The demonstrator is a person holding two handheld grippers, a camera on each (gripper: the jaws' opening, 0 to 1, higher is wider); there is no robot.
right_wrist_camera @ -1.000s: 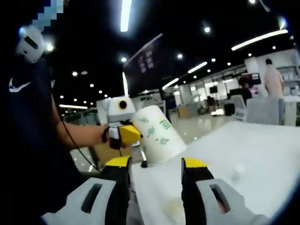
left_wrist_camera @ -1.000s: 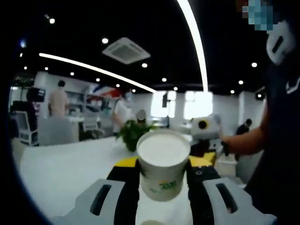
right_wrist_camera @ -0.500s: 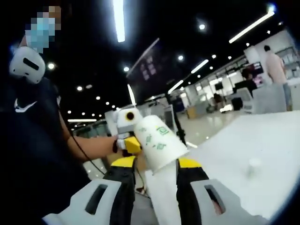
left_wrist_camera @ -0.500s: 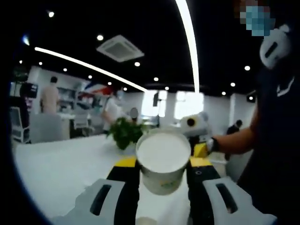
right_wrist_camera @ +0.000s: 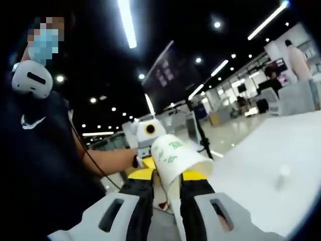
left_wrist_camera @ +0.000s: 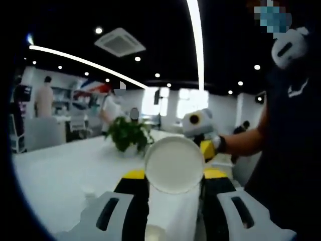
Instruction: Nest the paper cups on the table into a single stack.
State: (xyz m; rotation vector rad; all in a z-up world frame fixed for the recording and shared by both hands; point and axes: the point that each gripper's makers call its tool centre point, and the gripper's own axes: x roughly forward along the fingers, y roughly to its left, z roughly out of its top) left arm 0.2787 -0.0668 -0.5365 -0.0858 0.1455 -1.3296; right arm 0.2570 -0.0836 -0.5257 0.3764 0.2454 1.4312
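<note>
Over a white table (left_wrist_camera: 60, 175), each hand-held gripper clamps one paper cup (left_wrist_camera: 174, 164), bases hidden.

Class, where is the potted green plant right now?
In the left gripper view, the potted green plant stands on the white table, up and left of the paper cup.

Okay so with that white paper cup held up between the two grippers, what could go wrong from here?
1. The white paper cup with green print sits between the right gripper jaws, which look nearly closed; thin paper could crumple, and a dented cup won't nest.
2. The left gripper holds the same cup by its closed end, tilted in mid-air. If the two pull unevenly, it may slip and drop onto the white table.
</note>
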